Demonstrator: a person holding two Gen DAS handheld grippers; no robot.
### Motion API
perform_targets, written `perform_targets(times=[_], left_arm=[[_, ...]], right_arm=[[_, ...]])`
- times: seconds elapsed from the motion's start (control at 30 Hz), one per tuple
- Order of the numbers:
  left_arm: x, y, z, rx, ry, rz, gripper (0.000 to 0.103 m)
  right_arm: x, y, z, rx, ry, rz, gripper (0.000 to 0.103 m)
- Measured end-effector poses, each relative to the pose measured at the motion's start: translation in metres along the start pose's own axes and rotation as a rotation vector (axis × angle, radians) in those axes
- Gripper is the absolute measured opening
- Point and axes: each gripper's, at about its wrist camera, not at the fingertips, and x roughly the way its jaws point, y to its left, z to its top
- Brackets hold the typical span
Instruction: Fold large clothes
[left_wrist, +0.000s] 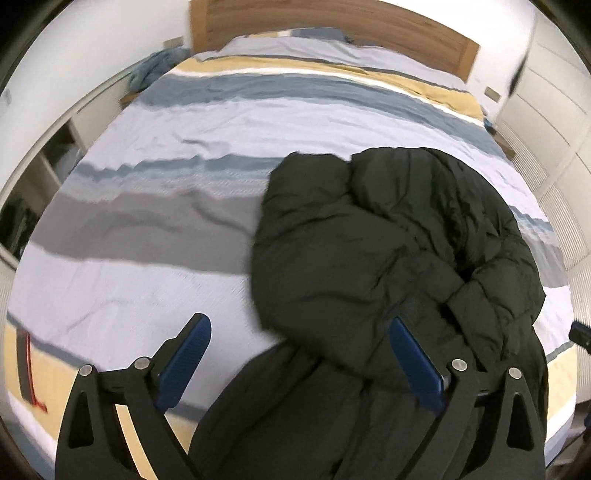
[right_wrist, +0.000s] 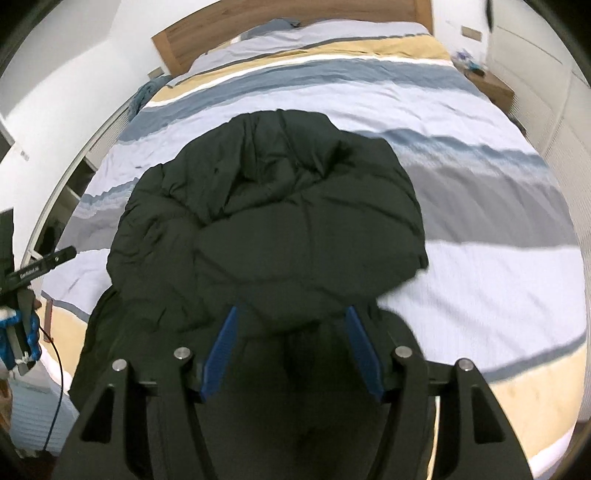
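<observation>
A dark green puffer jacket (left_wrist: 369, 258) lies bunched on the striped bed cover (left_wrist: 166, 140), its top part folded over toward the foot of the bed. My left gripper (left_wrist: 299, 323) hangs above the jacket's left edge, open wide, its blue pads (left_wrist: 184, 362) touching nothing. In the right wrist view the jacket (right_wrist: 295, 221) fills the middle. My right gripper (right_wrist: 291, 311) hovers over its near part, jaws apart, with fabric visible behind the gap but no pad pressing on it. Part of the left gripper (right_wrist: 44, 262) shows at the left edge.
The bed has a wooden headboard (left_wrist: 332, 22) at the far end. A bedside table (right_wrist: 495, 88) stands to its right beside white wardrobe doors (left_wrist: 546, 110). Open shelves (left_wrist: 55, 155) line the left side. A blue cloth (left_wrist: 155, 66) lies at the bed's far left corner.
</observation>
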Motion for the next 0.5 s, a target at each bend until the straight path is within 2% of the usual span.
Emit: perform_targets(times=[0.27,0.5], left_arm=[[-0.027,0.046,-0.025,-0.115,0.016,0.038,0.098],[-0.055,0.077,-0.042,-0.166,0.012,0.068,0.100]], right_arm=[[-0.034,-0.012,-0.030,0.081,0.002,-0.029,0.060],[-0.069,-0.020,-0.038,0.105,-0.017,-0.075,0.061]])
